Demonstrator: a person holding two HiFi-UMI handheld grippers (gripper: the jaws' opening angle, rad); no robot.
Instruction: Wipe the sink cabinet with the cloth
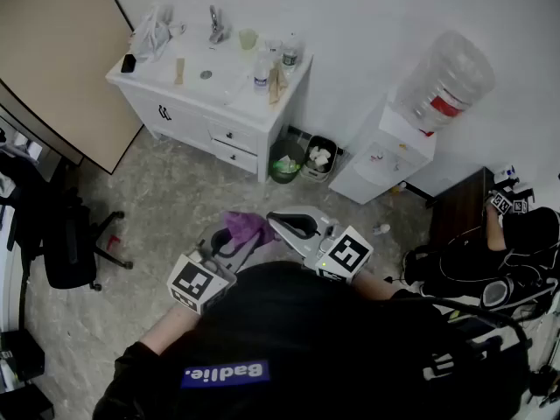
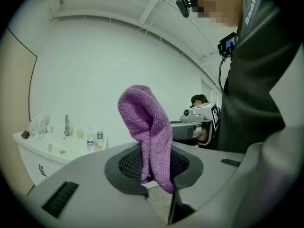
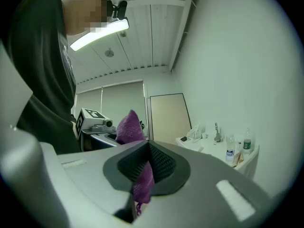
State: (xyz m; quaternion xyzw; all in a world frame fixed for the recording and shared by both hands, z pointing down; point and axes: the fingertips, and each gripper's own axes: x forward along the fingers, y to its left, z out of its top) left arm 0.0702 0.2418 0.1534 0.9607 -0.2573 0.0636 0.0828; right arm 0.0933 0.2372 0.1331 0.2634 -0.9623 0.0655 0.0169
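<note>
A purple cloth is stretched between both grippers in front of my chest. My left gripper is shut on one end; in the left gripper view the cloth rises in a fold out of the closed pads. The right gripper is shut on the other end, and the cloth shows pinched in its jaws in the right gripper view. The white sink cabinet stands well ahead against the wall, apart from both grippers; it also appears in both gripper views, as cabinet and cabinet.
The cabinet top carries a faucet, bottles, a cup and a plastic bag. Bins and a water dispenser stand to its right. An office chair is on the left, bags on the right.
</note>
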